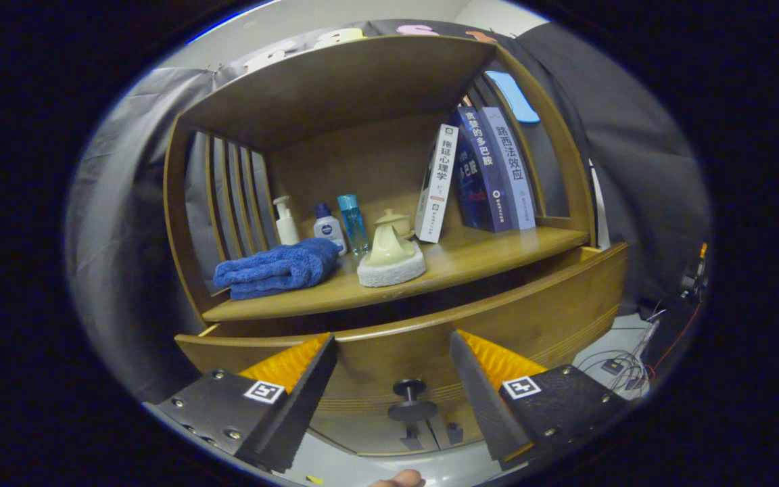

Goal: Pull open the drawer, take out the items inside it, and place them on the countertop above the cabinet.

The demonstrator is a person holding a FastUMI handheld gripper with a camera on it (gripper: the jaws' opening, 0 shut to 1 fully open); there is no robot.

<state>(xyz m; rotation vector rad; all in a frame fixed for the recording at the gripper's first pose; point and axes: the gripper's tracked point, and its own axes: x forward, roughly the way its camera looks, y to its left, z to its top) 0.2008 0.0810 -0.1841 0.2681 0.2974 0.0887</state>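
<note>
The gripper (393,352) is released, its fingers spread wide with nothing between them but the wooden drawer (430,338) front just ahead. The drawer stands pulled partly out; its dark knob (411,399) sits below and between the fingertips. Beyond the fingers, on the countertop (470,260) above, lie a blue towel (274,268), a cream scrubber on a white sponge (391,257), three small bottles (325,226), and leaning books (477,176).

Staged home corner inside a booth; wooden cabinet (389,203) holding books (491,169), toiletries (328,226), towel (274,267); cloth wall (640,169) at right.
</note>
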